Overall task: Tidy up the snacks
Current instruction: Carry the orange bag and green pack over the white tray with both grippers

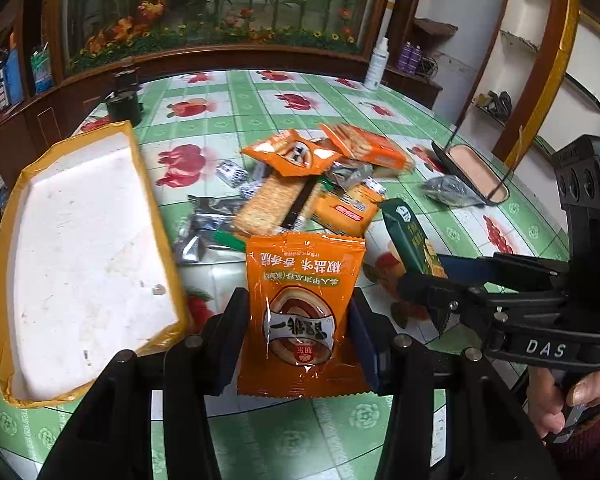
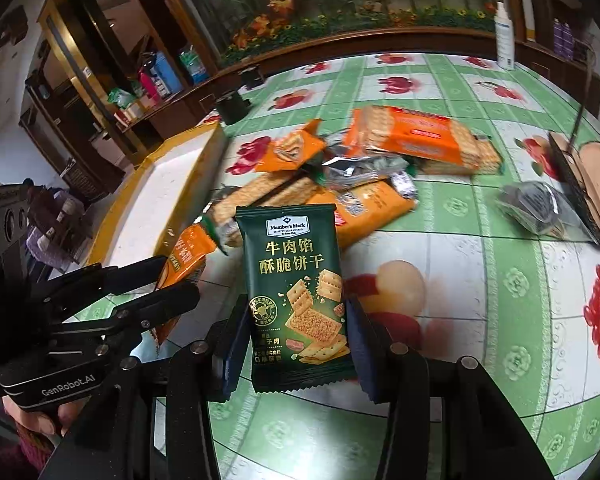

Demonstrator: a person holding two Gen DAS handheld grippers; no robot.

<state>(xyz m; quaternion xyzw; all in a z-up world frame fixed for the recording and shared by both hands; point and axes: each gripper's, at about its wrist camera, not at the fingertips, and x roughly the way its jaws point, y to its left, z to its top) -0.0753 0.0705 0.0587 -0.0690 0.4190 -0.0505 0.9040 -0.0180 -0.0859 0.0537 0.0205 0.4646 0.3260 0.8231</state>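
Your left gripper and right gripper are matte black frames with round silver screws and dark blue pads on the fingers. One body reads "DAS" in white, the other "GenRobot.AI". You wear a dark red knitted sleeve.

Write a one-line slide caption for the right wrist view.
Right claw grips a green biscuit packet above the snack pile; left claw holds an orange packet beside the foam box.
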